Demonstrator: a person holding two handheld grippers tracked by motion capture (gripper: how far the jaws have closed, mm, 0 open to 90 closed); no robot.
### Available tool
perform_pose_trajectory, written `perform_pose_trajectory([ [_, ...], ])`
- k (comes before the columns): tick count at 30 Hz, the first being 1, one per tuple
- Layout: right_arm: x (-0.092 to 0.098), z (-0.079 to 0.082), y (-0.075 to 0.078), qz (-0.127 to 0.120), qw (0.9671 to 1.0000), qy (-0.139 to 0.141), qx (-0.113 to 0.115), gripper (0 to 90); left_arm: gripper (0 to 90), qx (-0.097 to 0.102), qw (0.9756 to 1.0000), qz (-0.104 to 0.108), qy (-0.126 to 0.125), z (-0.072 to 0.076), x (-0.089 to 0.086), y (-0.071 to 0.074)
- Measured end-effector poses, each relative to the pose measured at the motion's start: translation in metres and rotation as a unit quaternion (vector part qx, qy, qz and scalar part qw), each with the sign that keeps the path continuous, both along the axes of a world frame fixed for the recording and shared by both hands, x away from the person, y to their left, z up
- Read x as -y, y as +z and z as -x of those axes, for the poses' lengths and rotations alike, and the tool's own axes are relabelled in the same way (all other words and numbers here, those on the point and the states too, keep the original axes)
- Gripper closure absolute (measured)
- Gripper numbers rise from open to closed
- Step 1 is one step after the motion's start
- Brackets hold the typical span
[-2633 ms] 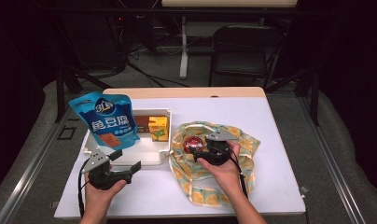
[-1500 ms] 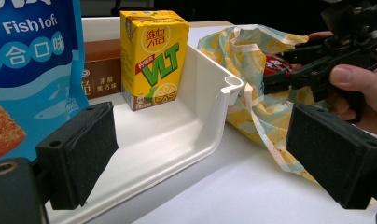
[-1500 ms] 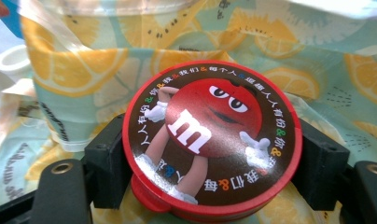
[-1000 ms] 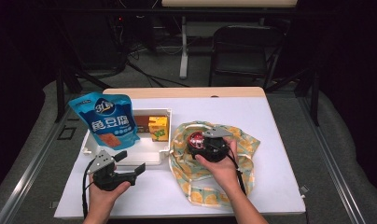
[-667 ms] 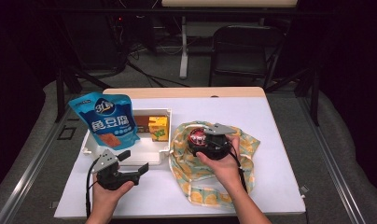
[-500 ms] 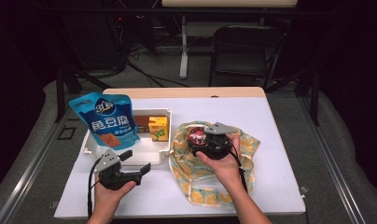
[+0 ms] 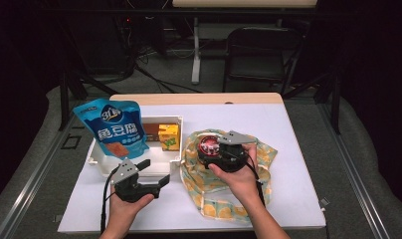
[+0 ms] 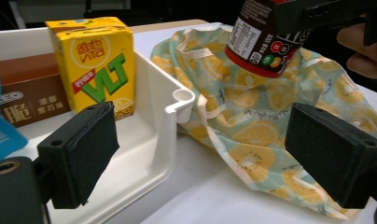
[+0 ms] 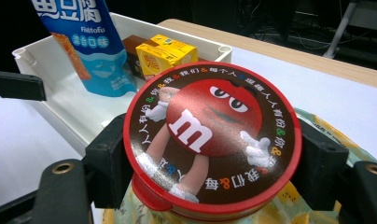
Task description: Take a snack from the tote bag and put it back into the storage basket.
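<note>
R gripper (image 9: 210,163) clamped on M&M's tub (image 9: 210,140), held above fruit-print cloth bag (image 7: 249,164).
L gripper (image 8: 214,154) jaws wide, nothing btwn, near white tray (image 7: 164,164) w/ VLT lemon tea carton (image 8: 95,65), brown box (image 8: 23,93), blue snack pouch (image 7: 114,129).

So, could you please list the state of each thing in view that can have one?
Candy tub: lid on, gripped at its sides, lifted clear of the cloth.
Right tongs: shut on the candy tub.
Left tongs: open, nothing between the pads.
Fruit-print cloth: spread out, crumpled on the table.
White tray: holds three items.
Blue snack pouch: sealed, leaning in the tray.
Yellow drink carton: upright, unopened.
Brown box: closed, behind the carton.
</note>
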State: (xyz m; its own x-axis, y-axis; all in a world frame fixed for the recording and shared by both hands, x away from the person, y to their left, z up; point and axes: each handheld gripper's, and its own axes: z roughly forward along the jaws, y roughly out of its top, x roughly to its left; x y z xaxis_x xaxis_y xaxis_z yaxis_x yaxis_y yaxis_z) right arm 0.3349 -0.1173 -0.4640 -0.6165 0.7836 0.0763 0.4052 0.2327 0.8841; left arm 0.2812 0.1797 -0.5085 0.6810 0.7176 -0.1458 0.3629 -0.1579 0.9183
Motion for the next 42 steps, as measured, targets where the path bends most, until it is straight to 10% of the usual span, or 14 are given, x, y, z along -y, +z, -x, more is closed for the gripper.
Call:
perform_pose_trajectory([
  [28,-0.014,0.042,0.007,-0.005,0.9986,0.051,-0.014,25.5,12.7,0.036,0.996,-0.015,-0.08,-0.002,0.078,-0.004],
  [42,-0.016,0.056,0.001,-0.01,0.9966,0.075,-0.034,25.5,20.6,0.052,0.9897,-0.012,-0.133,-0.002,0.094,-0.007],
])
